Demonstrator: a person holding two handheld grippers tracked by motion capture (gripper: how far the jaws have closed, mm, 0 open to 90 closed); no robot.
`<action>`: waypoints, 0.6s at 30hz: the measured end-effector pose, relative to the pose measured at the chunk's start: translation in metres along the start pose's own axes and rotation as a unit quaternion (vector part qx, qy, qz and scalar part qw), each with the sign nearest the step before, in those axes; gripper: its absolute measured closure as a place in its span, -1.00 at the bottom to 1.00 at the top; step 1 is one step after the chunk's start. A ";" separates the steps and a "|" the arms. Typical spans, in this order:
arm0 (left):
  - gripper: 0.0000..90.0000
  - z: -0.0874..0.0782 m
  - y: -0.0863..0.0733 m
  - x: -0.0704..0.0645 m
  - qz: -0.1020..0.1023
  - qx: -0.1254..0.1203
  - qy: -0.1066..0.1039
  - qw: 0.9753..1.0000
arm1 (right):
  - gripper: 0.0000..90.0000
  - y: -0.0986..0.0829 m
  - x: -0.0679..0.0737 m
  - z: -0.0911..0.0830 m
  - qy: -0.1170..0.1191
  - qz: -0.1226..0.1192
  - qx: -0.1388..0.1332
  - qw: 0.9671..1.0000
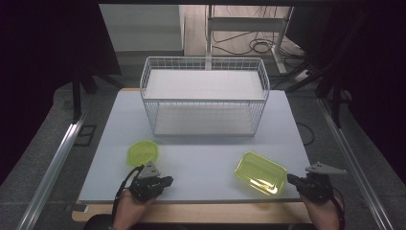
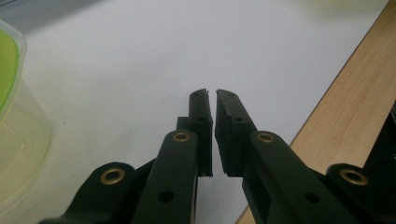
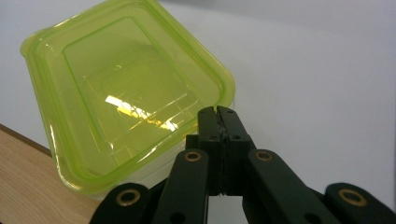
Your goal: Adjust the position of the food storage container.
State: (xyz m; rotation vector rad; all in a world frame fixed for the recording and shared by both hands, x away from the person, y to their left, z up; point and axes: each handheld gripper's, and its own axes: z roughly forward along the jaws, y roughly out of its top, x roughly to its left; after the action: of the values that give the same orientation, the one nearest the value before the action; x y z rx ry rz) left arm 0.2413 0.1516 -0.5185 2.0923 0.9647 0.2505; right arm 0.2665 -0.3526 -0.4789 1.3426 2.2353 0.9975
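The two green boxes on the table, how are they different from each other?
The round box is smaller and sits by the left gripper; the rectangular box is bigger and sits by the right gripper. The rectangular box reaches close to the near edge of the table; the round box sits farther in. Both are see-through yellow-green plastic with lids on, and neither is gripped.

Dim room, bright table [image 1: 201, 158]; dark vignetted corners; glare on container [image 3: 126, 105].
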 end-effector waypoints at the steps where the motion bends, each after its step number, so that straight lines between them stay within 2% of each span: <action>1: 0.89 0.000 0.000 0.000 0.000 0.000 0.000 1.000 | 0.97 0.000 0.000 0.000 0.000 0.000 0.000 1.000; 4: 0.90 0.001 0.000 0.001 -0.003 0.000 -0.003 1.000 | 0.97 0.009 0.005 0.012 0.008 -0.010 0.004 1.000; 18: 0.90 0.004 0.001 -0.001 0.001 0.005 -0.006 1.000 | 0.96 0.031 0.017 0.042 0.038 -0.019 0.009 0.999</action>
State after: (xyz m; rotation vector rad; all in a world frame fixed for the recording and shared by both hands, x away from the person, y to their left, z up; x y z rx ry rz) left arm 0.2427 0.1482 -0.5204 2.1018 0.9582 0.2347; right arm 0.3033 -0.3122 -0.4848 1.2855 2.3226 1.0336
